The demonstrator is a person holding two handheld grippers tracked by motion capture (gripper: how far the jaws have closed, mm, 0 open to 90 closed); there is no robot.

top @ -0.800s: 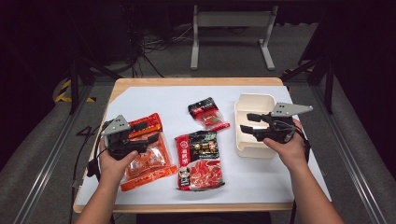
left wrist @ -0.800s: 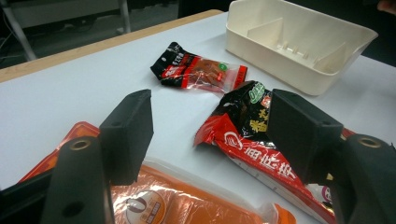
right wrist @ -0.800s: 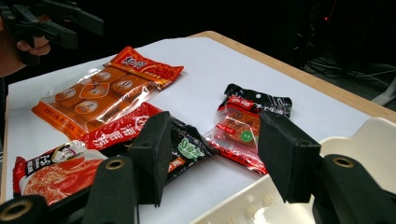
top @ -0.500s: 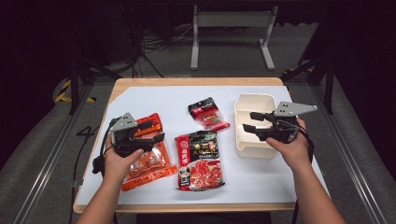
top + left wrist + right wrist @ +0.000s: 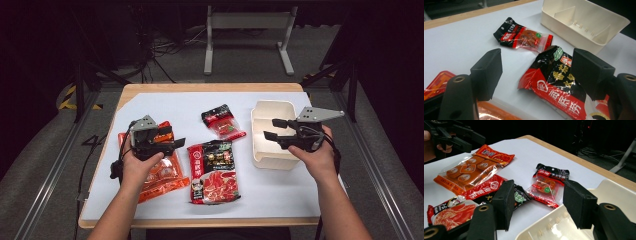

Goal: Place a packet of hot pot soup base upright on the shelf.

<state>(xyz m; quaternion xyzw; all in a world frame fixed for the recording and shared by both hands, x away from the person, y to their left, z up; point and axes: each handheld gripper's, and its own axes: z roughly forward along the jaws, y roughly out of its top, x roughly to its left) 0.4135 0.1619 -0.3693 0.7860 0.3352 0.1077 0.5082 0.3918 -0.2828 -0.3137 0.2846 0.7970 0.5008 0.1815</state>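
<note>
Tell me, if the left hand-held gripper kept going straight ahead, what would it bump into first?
Probably the big red-and-black packet, lying between the open jaws of the left hand-held gripper; the small packet lies farther on. Depth is uncertain.

The orange packet [image 5: 155, 167] has a clear window showing round orange pieces and a red top band with pale lettering. The big pouch [image 5: 214, 171] is black and red with white and yellow characters and a green badge; the small packet [image 5: 223, 120] is black, red and clear. The tray [image 5: 270, 152] is plain cream, the tabletop [image 5: 165, 107] white with a wooden edge, the jaws black.
</note>
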